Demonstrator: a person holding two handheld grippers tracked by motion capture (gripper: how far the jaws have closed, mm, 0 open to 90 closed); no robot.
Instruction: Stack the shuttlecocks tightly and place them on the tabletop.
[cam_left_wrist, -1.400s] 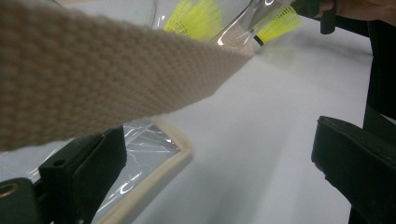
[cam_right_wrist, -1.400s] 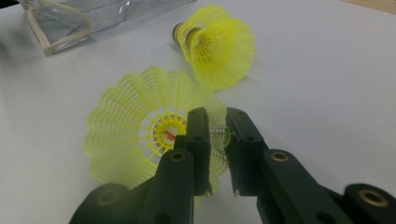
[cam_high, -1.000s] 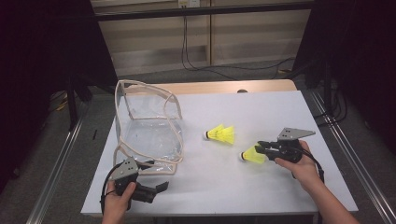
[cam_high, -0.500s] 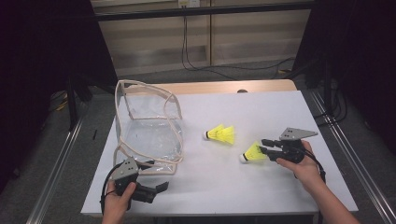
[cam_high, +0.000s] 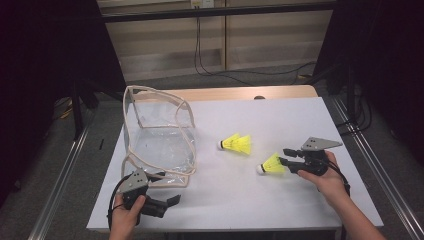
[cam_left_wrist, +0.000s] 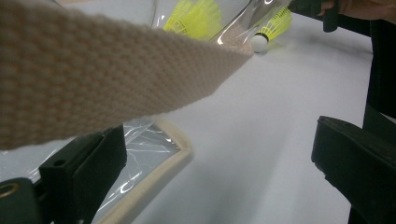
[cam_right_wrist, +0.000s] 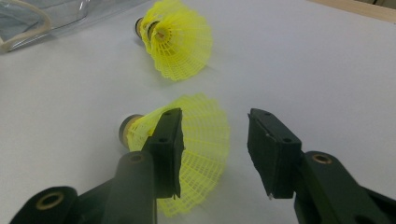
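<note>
Yellow shuttlecocks — 2: first shuttlecock (cam_high: 237, 144), second shuttlecock (cam_high: 270, 164). Clear bag (cam_high: 160, 142) with beige trim — 1. Handheld grippers — 2.

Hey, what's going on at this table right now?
A person holds a gripper in each hand at a white table. The right gripper is open, its jaws reaching around the skirt of the nearer yellow shuttlecock, which lies on its side. A second shuttlecock lies farther off. The left gripper is open beside a clear bag with beige straps; nothing is inside the bag yet.
</note>
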